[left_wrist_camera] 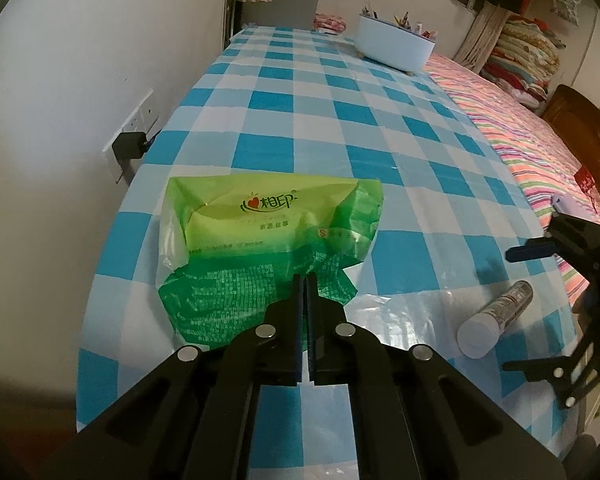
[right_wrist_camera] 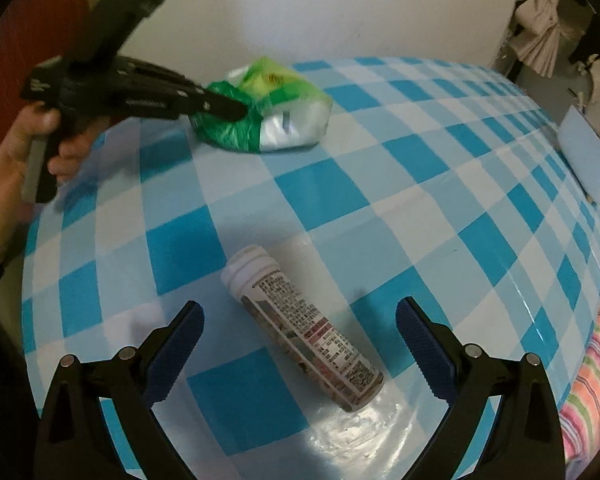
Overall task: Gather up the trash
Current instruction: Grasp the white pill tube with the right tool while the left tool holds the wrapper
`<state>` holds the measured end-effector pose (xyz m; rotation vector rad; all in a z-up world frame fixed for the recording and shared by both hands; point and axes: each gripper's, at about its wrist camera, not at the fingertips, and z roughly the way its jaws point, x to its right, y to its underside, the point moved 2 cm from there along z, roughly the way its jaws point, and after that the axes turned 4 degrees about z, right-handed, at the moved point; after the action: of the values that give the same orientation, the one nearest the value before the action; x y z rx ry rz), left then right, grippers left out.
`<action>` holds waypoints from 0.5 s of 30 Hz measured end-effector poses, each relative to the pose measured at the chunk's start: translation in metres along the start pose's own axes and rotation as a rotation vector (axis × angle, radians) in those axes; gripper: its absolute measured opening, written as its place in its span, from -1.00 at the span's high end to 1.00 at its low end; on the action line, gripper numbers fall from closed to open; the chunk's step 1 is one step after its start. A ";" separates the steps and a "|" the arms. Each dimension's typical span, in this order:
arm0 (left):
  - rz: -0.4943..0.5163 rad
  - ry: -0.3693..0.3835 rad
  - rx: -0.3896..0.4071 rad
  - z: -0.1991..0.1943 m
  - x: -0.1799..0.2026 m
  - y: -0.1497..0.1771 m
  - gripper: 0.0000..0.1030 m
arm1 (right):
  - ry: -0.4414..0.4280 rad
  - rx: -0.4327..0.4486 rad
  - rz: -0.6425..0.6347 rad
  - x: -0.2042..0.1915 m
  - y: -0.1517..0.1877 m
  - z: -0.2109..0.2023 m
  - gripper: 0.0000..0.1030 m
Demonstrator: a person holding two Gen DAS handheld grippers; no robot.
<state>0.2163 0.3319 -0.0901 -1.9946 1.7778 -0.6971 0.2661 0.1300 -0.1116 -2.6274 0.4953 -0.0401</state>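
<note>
**A:** Checking tongs state. Left tongs (left_wrist_camera: 305,280) are clenched on the near crumpled edge of the green tissue wrapper (left_wrist_camera: 268,232), which lies on the checkered surface (left_wrist_camera: 380,128) close to the wall side. Wrapper looks limp, so it should lift without fuss.

**B:** And the right tongs (right_wrist_camera: 300,320)?

**A:** Released, jaws spread wide, nothing between the pads yet. The white bottle (right_wrist_camera: 304,328) lies on its side on the surface directly ahead of them, in the gap's line.

**B:** Axis?

**A:** That's the point the next move turns on. In the right wrist view the bottle's long axis runs diagonally, cap end far-left, base end near-right (not square to the jaw line). Closing as is would likely catch it skewed and let it roll; a twist of the wrist so the pads meet its sides seems needed.

**B:** Which hand is nearer?

**A:** Right, clearly. Left is busy with the wrapper, well apart from the bottle. No bin visible in either view.
</note>
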 end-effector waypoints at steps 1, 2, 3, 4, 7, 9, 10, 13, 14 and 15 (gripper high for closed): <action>0.004 0.000 0.002 -0.001 0.002 0.000 0.98 | 0.000 -0.011 -0.005 -0.001 0.000 0.002 -0.82; 0.006 0.000 0.004 -0.002 0.003 -0.001 0.98 | 0.001 -0.028 -0.016 -0.001 0.000 0.006 -0.79; 0.007 0.000 0.006 -0.003 0.004 -0.001 0.98 | 0.000 -0.042 -0.023 -0.002 0.000 0.009 -0.70; 0.009 0.002 0.007 -0.004 0.005 -0.001 0.98 | -0.010 -0.060 -0.025 -0.002 0.001 0.013 -0.63; 0.015 0.003 0.014 -0.008 0.008 -0.001 0.98 | -0.021 -0.096 -0.030 -0.004 0.003 0.021 -0.36; 0.019 0.002 0.019 -0.010 0.010 -0.001 0.98 | -0.038 -0.095 -0.016 -0.005 0.005 0.020 -0.22; 0.019 0.001 0.024 -0.012 0.011 -0.002 0.98 | -0.038 -0.090 -0.015 -0.007 0.006 0.019 -0.13; 0.028 0.008 0.032 -0.015 0.017 -0.001 0.98 | -0.026 -0.063 0.006 -0.014 0.013 0.012 0.33; 0.030 0.011 0.034 -0.016 0.020 -0.001 0.98 | -0.016 -0.057 0.012 -0.018 0.016 0.011 0.39; 0.035 0.014 0.035 -0.016 0.023 0.000 0.98 | -0.001 -0.045 0.018 -0.022 0.020 0.009 0.40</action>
<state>0.2087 0.3100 -0.0741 -1.9361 1.7919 -0.7282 0.2392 0.1249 -0.1274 -2.6661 0.5251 -0.0228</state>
